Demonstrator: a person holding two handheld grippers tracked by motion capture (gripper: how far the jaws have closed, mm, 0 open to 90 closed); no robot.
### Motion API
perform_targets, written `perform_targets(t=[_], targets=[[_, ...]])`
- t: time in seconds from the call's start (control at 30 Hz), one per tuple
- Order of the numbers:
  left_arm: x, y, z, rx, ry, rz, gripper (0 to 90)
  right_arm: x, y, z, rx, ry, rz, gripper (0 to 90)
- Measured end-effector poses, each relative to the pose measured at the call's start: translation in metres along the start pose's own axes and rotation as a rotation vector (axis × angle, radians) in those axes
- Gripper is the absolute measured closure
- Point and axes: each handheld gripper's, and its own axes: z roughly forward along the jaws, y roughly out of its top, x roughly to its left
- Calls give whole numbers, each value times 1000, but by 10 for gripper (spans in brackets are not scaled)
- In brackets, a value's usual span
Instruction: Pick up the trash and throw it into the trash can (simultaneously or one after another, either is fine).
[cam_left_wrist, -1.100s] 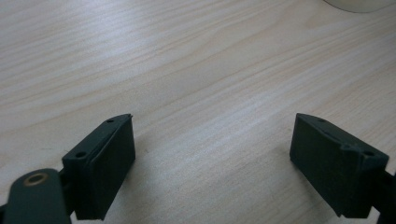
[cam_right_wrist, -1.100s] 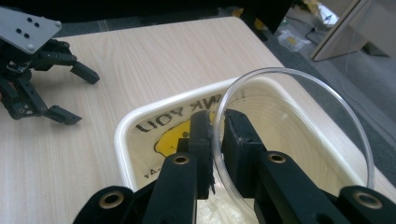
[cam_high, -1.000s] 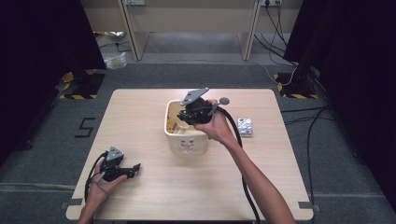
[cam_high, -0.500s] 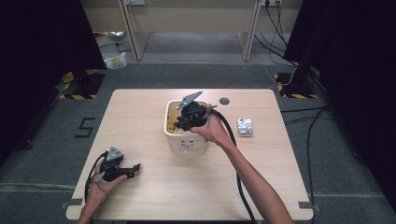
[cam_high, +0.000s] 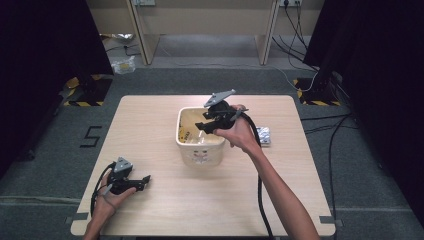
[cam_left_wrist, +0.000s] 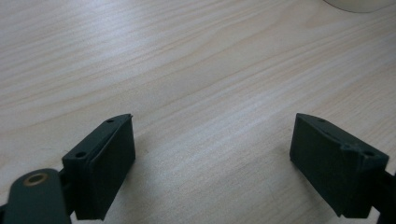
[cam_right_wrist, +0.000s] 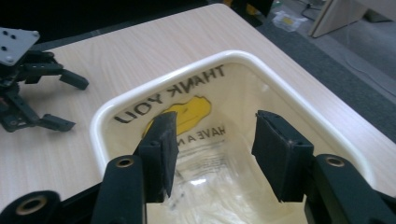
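The bin (cam_high: 199, 147) stands mid-table, its floor half hidden by a printed bag (cam_right_wrist: 196, 126). The right gripper (cam_high: 207, 125) hangs tilted over the bin's mouth; its jaws have just been opening, nothing between them. The left gripper (cam_high: 142, 182) rests low on the table (cam_high: 150, 120), jaws wide apart

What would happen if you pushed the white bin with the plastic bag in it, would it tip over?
Probably not. The white bin looks low and wide with a flat base, so it would likely slide on the smooth wooden table. Its plastic bag liner looks thin and crinkly, so probably floppy and light.
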Motion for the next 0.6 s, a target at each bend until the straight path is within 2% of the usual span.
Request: perform_targets(t=[0.23, 0.43, 0.6], targets=[[0, 0, 0, 0, 0, 0, 134, -11, -3, -12, -38, -63, 40, 415], [0, 0, 0, 0, 0, 0, 134, -24, -8, -29, -81, -149, 116, 343], [0, 0, 0, 0, 0, 0, 134, -33, -9, -43, -112, -191, 162, 311]])
